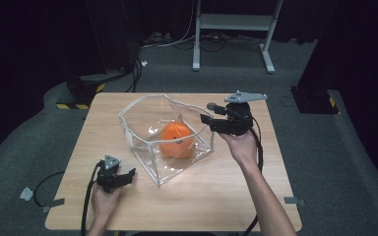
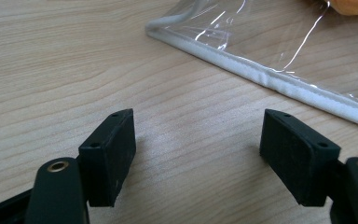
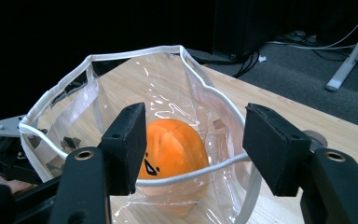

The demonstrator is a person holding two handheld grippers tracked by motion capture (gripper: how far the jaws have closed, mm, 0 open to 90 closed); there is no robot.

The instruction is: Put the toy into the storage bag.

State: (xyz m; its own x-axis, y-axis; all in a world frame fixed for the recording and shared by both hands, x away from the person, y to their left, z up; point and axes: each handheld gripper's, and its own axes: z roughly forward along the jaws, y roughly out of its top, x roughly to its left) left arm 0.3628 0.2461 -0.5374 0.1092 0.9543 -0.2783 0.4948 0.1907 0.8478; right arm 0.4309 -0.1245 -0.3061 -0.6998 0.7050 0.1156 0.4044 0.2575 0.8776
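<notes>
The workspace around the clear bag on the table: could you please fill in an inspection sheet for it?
Surface: wooden table, bare apart from the job's things.
Job's things: clear bag standing open; orange plush toy inside.
Clutter: nothing seen.
Grippers: left gripper open, low over the table beside the bag; right gripper open at the bag's rim, nothing clamped.
Cables: one trails from each gripper; more lie on the floor behind.
Surroundings: grey carpet, white frame legs, dark curtains.
</notes>
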